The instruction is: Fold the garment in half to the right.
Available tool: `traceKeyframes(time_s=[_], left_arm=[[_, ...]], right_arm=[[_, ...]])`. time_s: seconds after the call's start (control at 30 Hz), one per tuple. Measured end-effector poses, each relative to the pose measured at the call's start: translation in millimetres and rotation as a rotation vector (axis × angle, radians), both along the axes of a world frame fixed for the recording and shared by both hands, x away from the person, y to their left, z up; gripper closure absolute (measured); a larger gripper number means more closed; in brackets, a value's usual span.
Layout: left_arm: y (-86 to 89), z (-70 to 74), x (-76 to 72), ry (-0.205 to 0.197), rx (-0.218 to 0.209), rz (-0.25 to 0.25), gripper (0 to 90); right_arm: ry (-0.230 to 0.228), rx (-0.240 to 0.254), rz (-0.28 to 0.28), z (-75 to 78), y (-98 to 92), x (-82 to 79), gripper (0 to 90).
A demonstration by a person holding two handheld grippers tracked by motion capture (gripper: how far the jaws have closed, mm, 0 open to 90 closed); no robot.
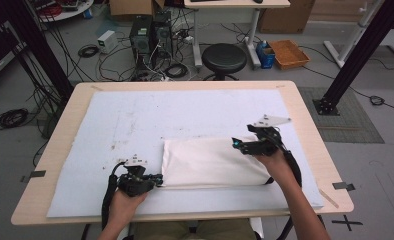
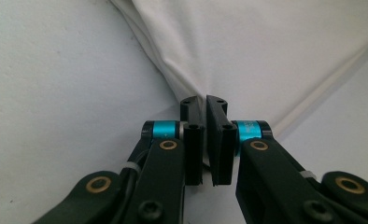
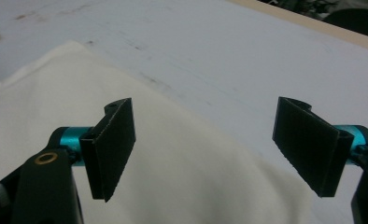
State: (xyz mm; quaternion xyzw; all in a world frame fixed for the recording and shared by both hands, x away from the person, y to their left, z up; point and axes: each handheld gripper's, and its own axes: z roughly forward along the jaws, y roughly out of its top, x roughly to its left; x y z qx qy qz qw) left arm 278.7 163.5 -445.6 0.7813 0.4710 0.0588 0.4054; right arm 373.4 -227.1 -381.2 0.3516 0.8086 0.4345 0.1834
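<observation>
Both grippers are down at a folded white cloth (image 1: 212,162) that lies on the pale foam mat (image 1: 135,125) covering the wooden table (image 1: 305,115), toward the person's side and a little right of the middle. Over on the person's left, the left gripper (image 1: 157,180) has its jaws pressed together on the cloth's near left corner; in the left gripper view (image 2: 205,109) the fabric fans out from between the black pads (image 2: 194,140) in tight creases. On the other side, the right gripper (image 1: 237,144) sits over the cloth's far right part with its jaws spread wide apart, holding nothing; in the right gripper view (image 3: 205,140) the cloth lies beneath and between the ribbed pads (image 3: 114,144). Beyond the table stands a black stool (image 1: 225,57) among loose cables on the floor.
</observation>
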Motion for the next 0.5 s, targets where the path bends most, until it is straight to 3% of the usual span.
traceKeyframes(time_s=[0.13,0.23,0.37,0.5], left_arm=[[-1.0,-0.1,0.0,-0.012,0.005,-0.008,85.3],[-0.8,-0.1,0.1,-0.017,0.011,-0.015,85.2],[-1.3,-0.3,-0.1,-0.024,0.011,-0.016,85.1],[-0.7,0.1,0.6,-0.022,0.018,-0.026,85.1]], right_arm=[[0.013,-0.046,0.089,13.9,44.8,21.1,21.1],[0.032,-0.069,0.144,15.8,79.5,34.8,21.1],[0.064,-0.074,0.187,9.4,118.5,49.6,21.2],[0.094,-0.124,0.214,-3.9,152.1,58.9,24.0]])
